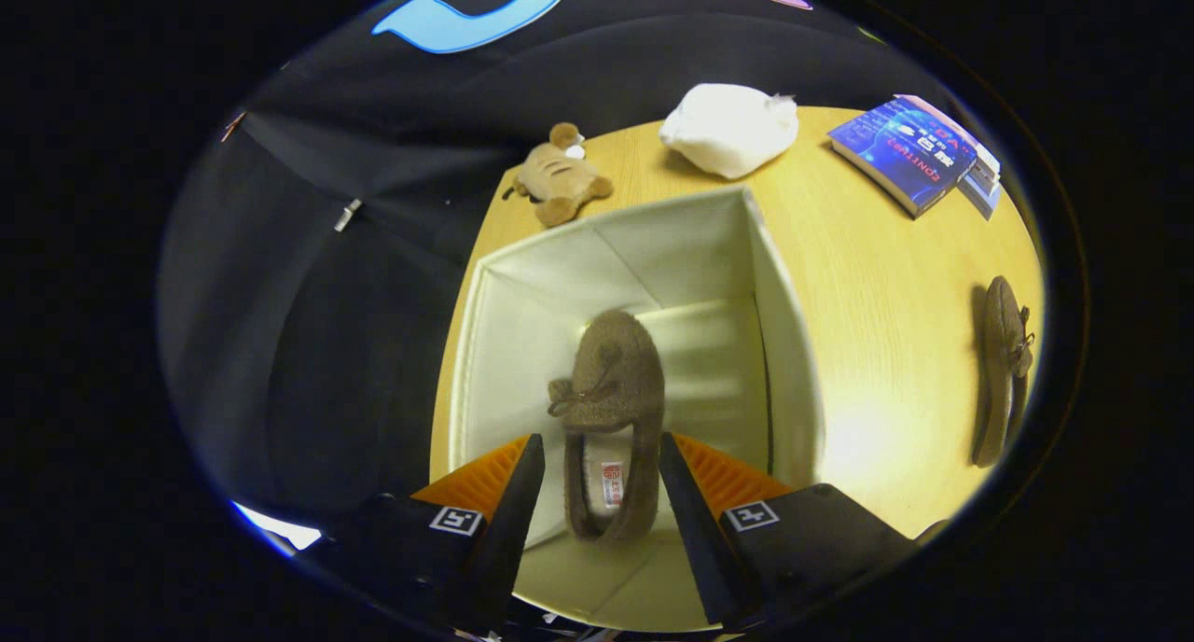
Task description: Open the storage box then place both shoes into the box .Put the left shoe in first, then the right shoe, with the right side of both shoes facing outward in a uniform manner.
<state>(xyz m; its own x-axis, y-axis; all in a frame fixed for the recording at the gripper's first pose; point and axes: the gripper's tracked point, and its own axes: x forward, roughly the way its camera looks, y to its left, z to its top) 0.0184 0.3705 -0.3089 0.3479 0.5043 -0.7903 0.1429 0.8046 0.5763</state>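
Hovering over the open box (788,343), the tongs (597,479) straddle one shoe (611,390), contact unclear; released crooked, it could crowd the second shoe (1003,371) beside the box.

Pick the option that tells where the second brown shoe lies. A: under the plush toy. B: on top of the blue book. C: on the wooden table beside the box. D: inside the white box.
C: the second shoe lies on the bare table beside the box, while the claw straddles the other shoe in the box.

box (788,343) walls hem shoe (611,390) — top open
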